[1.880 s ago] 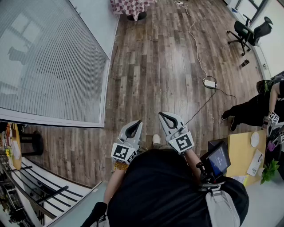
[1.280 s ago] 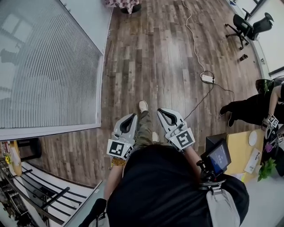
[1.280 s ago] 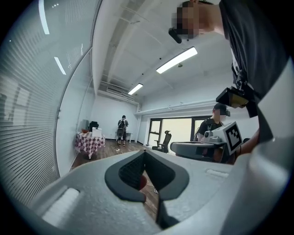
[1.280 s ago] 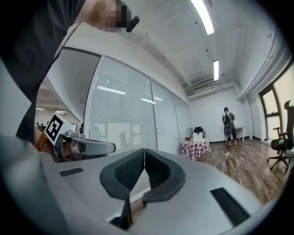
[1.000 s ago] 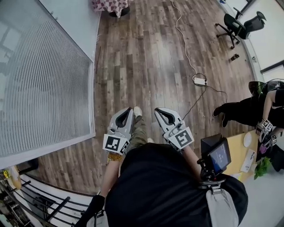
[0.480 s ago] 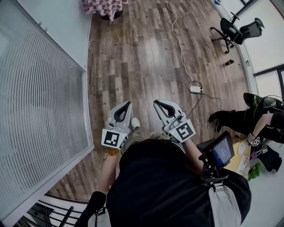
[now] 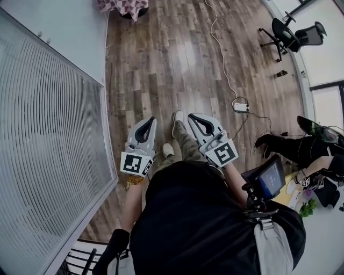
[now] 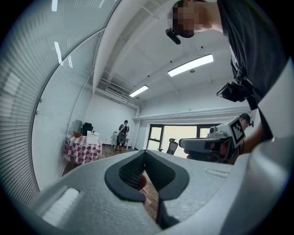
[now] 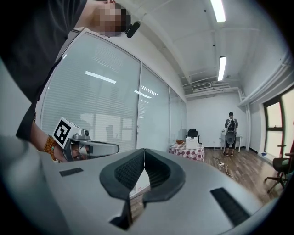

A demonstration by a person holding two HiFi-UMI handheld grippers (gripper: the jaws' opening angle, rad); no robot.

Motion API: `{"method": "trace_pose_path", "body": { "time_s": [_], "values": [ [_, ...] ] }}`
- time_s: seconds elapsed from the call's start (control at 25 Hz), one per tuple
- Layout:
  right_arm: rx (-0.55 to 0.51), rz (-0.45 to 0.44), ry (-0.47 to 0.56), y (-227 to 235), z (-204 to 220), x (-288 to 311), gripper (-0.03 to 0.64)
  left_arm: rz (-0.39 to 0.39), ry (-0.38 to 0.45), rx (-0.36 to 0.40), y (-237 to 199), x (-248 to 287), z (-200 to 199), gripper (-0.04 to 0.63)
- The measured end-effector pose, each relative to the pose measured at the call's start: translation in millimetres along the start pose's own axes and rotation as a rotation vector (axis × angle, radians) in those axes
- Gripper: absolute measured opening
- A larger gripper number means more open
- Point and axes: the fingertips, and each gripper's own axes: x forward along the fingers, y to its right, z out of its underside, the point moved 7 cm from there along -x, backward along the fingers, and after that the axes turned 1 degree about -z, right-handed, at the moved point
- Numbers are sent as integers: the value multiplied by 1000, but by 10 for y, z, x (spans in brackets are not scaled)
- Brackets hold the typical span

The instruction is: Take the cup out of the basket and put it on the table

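Observation:
Both grippers are held level side by side in front of the person's body, over a wooden floor. My left gripper (image 7: 150,120) is shut and empty, its tips (image 8: 145,152) meeting. My right gripper (image 7: 191,116) is likewise shut with nothing in it, its tips (image 9: 144,150) closed together. Far ahead stands a small table with a checkered cloth (image 7: 122,5) (image 8: 82,149) (image 9: 187,150). On it are a brownish basket-like thing (image 8: 77,134) (image 9: 178,141) and a white box (image 8: 93,137). No cup can be made out at this distance.
A glass wall with blinds (image 7: 48,139) runs along the left. A white cable and power strip (image 7: 240,106) lie on the floor at right. An office chair (image 7: 293,35) and a seated person (image 7: 301,145) are further right. Another person (image 9: 230,126) stands at the far end.
The person has walked forward along the glass wall, a foot now stepping out between the grippers. Both grippers travelled along together and stayed shut and empty.

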Motion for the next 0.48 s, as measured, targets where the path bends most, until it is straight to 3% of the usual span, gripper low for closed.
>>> {"method": "trace_pose_path", "body": {
  "time_s": [0.2, 0.48],
  "values": [
    [31, -3, 3, 482, 105, 488, 11, -20, -35, 14, -384, 451, -34, 5],
    [49, -6, 24, 1434, 93, 1645, 11, -36, -69, 54, -1216, 1461, -260, 5]
  ]
}}
